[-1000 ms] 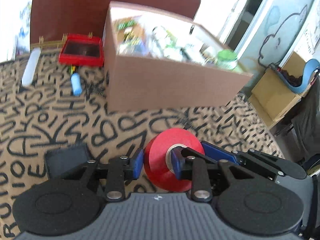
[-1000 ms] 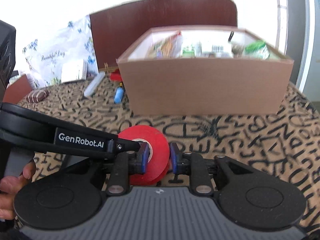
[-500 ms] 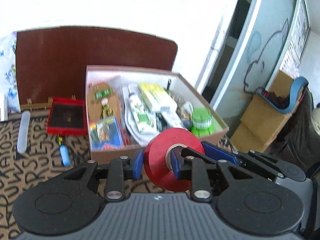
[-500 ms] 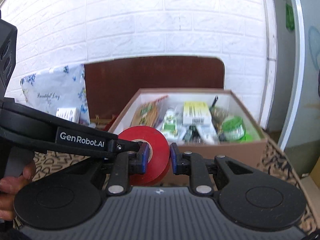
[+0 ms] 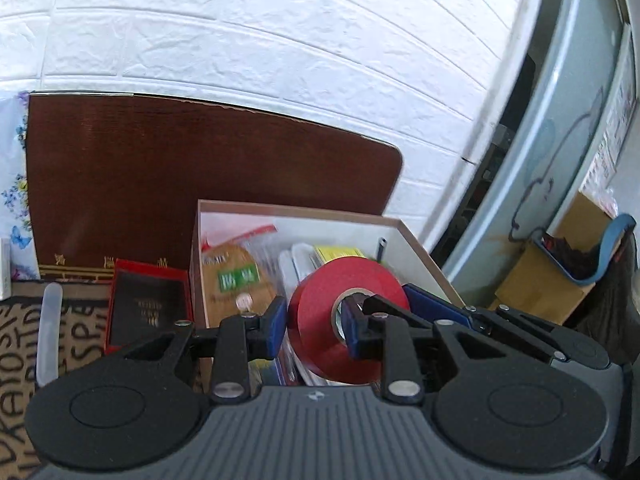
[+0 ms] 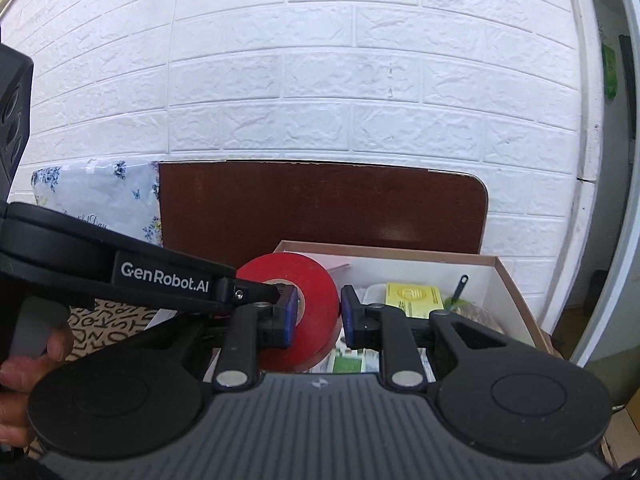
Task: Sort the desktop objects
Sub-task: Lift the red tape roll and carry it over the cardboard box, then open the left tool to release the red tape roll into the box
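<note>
Presently, catalogued left to right. Left wrist view only: clear tube [image 5: 48, 320] on the lettered cloth [image 5: 80, 320], then red case [image 5: 150, 304] just beside the cardboard box [image 5: 420, 248]. Both views: red tape roll [image 5: 320, 320] held above the box's contents; my left gripper [image 5: 314, 328] pinches one wall of the roll, one finger through the core, and my right gripper [image 6: 318, 316] pinches the opposite wall likewise. Right wrist view only: my hand [image 6: 24, 376] on the left gripper's handle, floral bag [image 6: 100, 196], yellow packet [image 6: 412, 294] inside the box.
</note>
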Available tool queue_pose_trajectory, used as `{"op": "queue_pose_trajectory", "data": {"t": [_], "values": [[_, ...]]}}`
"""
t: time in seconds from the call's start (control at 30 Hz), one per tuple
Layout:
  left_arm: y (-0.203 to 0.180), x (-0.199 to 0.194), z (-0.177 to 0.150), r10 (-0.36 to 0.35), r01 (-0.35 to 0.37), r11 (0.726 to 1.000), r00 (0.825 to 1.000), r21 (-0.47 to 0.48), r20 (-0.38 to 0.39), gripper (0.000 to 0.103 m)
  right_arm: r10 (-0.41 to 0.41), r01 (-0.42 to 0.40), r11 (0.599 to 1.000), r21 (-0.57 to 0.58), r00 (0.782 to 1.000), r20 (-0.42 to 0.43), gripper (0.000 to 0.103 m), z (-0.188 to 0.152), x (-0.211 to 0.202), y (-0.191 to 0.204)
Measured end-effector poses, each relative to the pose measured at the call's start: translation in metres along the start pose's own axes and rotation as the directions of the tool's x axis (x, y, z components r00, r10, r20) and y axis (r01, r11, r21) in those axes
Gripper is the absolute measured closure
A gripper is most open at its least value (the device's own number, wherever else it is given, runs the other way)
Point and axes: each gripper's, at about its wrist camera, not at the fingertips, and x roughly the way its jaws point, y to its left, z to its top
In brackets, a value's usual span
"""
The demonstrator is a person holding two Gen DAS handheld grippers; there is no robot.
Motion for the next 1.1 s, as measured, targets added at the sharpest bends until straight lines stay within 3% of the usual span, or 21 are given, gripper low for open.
{"op": "queue_pose_trajectory", "data": {"t": [0.37, 0.7, 0.8, 0.9, 1.03, 1.1], "values": [[0.042, 0.067, 0.032, -0.007, 0.003, 0.997, 0.999, -0.073, -0.045, 0.073, 0.014, -0.016, 1.000, -0.014, 0.996, -0.087, 0.081, 0.022, 0.089, -0.013], [0.070, 0.119, 0.042, 0.004, -0.019, 0.992, 0.993, -0.122, -0.120, 0.072, 0.025, -0.023, 1.000, 0.012, 0.977, -0.210, 0.081, 0.020, 0.155, -0.025], [0.067, 0.121, 0.042, 0.018, -0.024, 0.997, 0.996, -0.073, -0.087, 0.063, 0.028, -0.021, 0.999, 0.027, 0.963, -0.270, 0.080, 0.018, 0.169, -0.028], [0.068, 0.119, 0.040, -0.024, 0.018, 0.997, 0.997, -0.079, -0.073, 0.049, 0.026, -0.023, 1.000, 0.013, 0.951, -0.307, 0.078, 0.016, 0.175, -0.026], [0.066, 0.110, 0.038, -0.081, 0.077, 0.994, 0.995, -0.081, -0.053, 0.021, 0.008, -0.004, 1.000, 0.014, 0.956, -0.294, 0.046, 0.015, 0.170, -0.028], [0.062, 0.107, 0.037, -0.062, 0.059, 0.996, 0.997, -0.069, -0.046, 0.014, 0.010, -0.005, 1.000, 0.018, 0.957, -0.290, 0.038, 0.012, 0.166, -0.029]]}}
